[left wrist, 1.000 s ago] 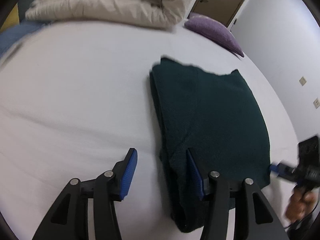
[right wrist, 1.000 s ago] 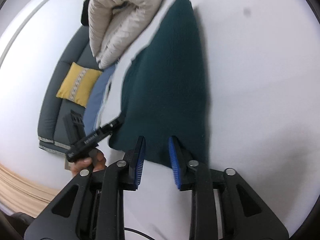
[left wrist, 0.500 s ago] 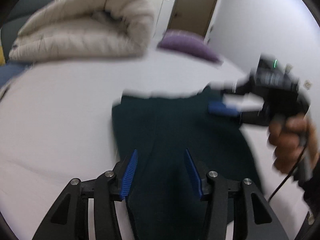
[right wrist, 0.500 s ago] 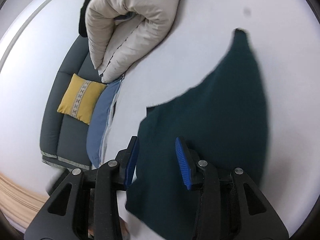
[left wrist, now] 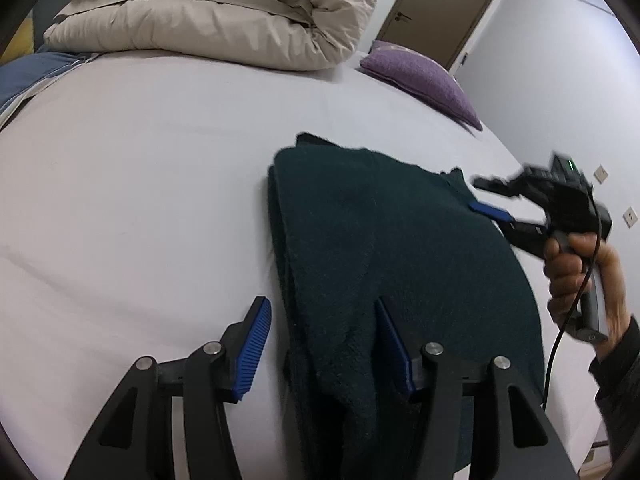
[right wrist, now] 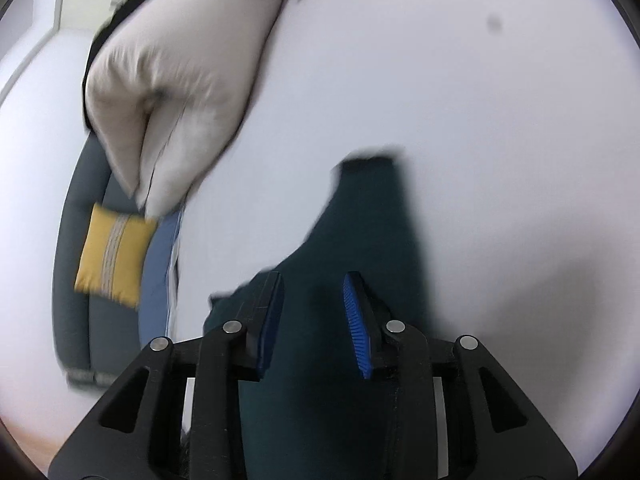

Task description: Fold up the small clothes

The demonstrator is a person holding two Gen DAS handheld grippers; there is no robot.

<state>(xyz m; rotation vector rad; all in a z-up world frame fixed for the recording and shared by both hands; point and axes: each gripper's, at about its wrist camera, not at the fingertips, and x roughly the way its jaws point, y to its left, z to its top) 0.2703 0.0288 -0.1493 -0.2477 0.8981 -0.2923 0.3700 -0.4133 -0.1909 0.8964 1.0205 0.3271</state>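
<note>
A dark green folded garment (left wrist: 392, 264) lies on the white bed sheet (left wrist: 140, 200). My left gripper (left wrist: 320, 340) is open at the garment's near left edge, its right pad over the cloth and its left pad over the sheet. My right gripper (left wrist: 492, 200), held by a hand, is open at the garment's far right corner. In the right wrist view, the right gripper (right wrist: 314, 316) is open with the garment (right wrist: 360, 240) between and below its pads; the image is blurred.
A rolled beige duvet (left wrist: 224, 20) lies at the back of the bed, with a purple pillow (left wrist: 420, 76) to its right. A grey sofa (right wrist: 76, 280) with a yellow cushion (right wrist: 112, 256) stands beside the bed. A door (left wrist: 436, 4) is behind.
My right gripper has travelled from the garment's near edge up along its right side to the far corner. My left gripper has stayed open by the near left edge. The garment looks shorter.
</note>
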